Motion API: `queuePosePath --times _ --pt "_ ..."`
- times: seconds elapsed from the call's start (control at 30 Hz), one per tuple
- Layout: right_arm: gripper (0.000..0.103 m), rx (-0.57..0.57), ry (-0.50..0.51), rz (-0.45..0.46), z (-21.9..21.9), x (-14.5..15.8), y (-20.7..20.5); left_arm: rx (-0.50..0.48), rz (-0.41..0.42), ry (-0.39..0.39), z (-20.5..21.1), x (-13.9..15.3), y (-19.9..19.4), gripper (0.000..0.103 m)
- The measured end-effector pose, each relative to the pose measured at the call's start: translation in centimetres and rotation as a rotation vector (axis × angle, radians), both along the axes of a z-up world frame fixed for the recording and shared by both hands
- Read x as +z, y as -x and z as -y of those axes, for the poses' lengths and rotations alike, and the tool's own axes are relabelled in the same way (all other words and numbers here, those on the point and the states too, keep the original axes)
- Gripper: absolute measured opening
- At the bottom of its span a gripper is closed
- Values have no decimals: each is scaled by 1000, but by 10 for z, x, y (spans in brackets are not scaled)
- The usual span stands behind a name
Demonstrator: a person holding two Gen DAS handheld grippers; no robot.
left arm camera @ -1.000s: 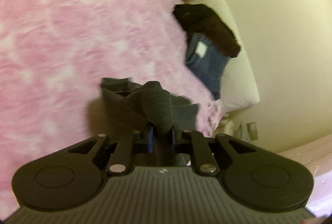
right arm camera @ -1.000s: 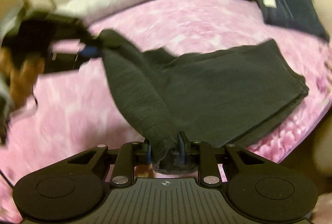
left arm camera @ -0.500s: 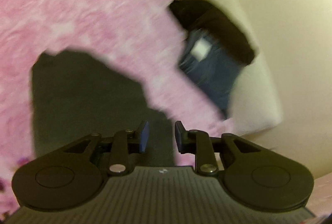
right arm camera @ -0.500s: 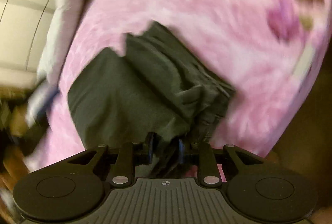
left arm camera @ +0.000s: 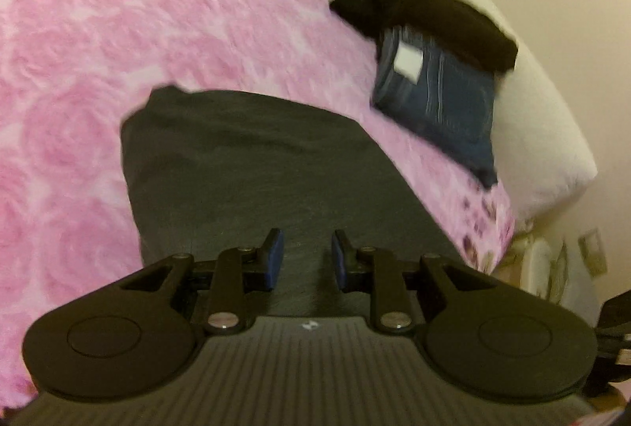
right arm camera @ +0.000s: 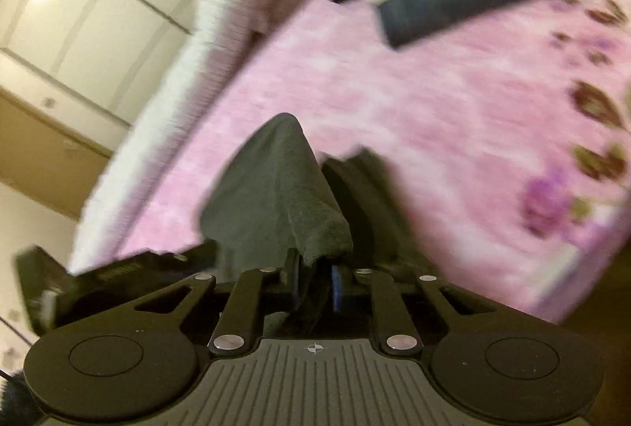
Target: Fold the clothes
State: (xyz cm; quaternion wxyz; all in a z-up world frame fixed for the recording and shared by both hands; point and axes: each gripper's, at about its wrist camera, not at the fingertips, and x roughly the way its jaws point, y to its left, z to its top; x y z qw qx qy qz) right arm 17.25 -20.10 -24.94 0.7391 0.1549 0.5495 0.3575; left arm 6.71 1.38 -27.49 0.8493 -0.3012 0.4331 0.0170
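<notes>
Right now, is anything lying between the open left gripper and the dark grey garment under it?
Nothing visible. The left gripper is open directly over the flat dark grey garment; the folded jeans lie apart, on the pink blanket.

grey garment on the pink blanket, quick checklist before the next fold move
1. Left gripper free of cloth: ok, jaws apart above the grey garment.
2. Right gripper gripping the garment's edge: ok, jaws have just been closing on a fold.
3. Garment flat on the pink blanket: ok on the left, bunched by the right gripper.
4. Clear of the folded jeans: ok.
5. Edges aligned: cannot tell.
</notes>
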Motion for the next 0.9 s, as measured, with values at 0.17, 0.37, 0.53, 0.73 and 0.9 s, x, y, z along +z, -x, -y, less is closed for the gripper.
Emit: queuePosePath --times 0.17,0.37,0.53,0.73,0.9 --pt "14 -69 42 -66 13 -32 3 -38 -44 -48 12 -11 -2 20" --pt "14 -88 81 -85 13 -42 -5 -46 -60 -92 12 0 19 16" --pt "17 -146 59 -204 13 -52 -16 -53 -94 -127 11 7 36 14" --pt "24 58 234 69 -5 7 3 -66 -90 -109 15 19 55 14" --pt "24 222 328 350 -30 12 24 -125 -98 -119 33 10 58 14"
